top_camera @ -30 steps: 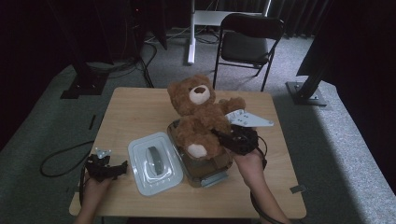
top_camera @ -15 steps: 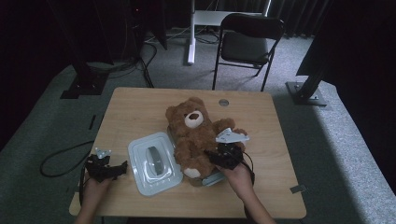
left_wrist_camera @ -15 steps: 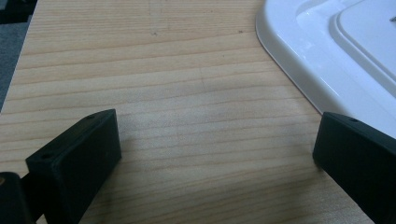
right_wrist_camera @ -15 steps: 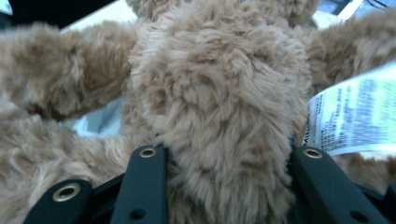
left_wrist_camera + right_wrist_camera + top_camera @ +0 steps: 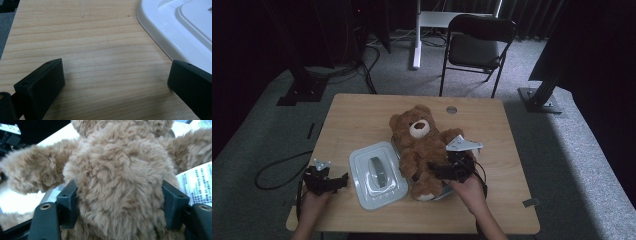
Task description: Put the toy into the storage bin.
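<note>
A brown teddy bear (image 5: 419, 145) lies on its back in a grey container (image 5: 443, 193) at the table's middle, head toward the far side. My right gripper (image 5: 435, 173) reaches in from the right at the bear's lower body. In the right gripper view its jaws have just been opening and now stand wide on either side of the bear's furry trunk (image 5: 120, 170), the right gripper (image 5: 120, 205) no longer squeezing it. The container's white lid (image 5: 377, 175) lies flat to the bear's left. My left gripper (image 5: 337, 180) rests open on the wood beside the lid (image 5: 180, 30), the left gripper (image 5: 116, 75) holding nothing.
The wooden table (image 5: 362, 115) has bare room at its far left and far right. A printed paper tag (image 5: 195, 182) lies by the bear's arm. A folding chair (image 5: 479, 47) and stand bases sit on the carpet beyond the table.
The bear went from sitting upright over the container to lying down in it. My right hand came down with it and its jaws spread apart. The left gripper stayed put.
</note>
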`<state>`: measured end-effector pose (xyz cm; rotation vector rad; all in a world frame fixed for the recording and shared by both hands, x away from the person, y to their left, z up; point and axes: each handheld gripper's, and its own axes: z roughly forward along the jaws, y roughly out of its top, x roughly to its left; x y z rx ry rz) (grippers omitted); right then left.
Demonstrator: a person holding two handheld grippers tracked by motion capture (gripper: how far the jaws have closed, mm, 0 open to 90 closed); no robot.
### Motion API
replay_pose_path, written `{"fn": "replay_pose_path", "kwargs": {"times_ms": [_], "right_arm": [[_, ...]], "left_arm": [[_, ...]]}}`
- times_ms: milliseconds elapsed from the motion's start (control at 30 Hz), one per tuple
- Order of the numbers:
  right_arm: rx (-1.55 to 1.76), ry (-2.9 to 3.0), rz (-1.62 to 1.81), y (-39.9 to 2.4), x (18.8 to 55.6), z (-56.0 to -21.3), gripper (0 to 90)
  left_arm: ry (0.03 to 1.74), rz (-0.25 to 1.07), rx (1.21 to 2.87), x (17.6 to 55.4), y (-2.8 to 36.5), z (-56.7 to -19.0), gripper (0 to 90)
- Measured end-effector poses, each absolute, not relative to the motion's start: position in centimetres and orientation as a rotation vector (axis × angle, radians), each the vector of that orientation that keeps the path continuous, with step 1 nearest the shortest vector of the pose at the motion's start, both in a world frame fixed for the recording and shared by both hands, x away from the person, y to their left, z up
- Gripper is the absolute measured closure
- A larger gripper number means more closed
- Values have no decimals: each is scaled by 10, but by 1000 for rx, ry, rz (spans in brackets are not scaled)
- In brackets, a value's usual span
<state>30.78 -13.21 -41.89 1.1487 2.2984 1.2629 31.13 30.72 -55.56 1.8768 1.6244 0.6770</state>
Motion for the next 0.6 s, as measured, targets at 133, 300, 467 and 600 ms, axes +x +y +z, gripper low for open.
{"fn": "replay_pose_path", "kwargs": {"times_ms": [133,300,467,600], "right_arm": [[1138,2276,1275,-133,305,-409,269],[1130,2209,1353,-139,304,-391,269],[1140,2169,1395,-144,311,-371,256],[1154,2141,1425,-144,322,-359,255]], "left_arm": [[1625,676,1877,311,307,-556,16],[1624,676,1880,311,307,-555,16],[1624,676,1880,311,307,-556,16],[1623,678,1878,311,307,-556,16]]}}
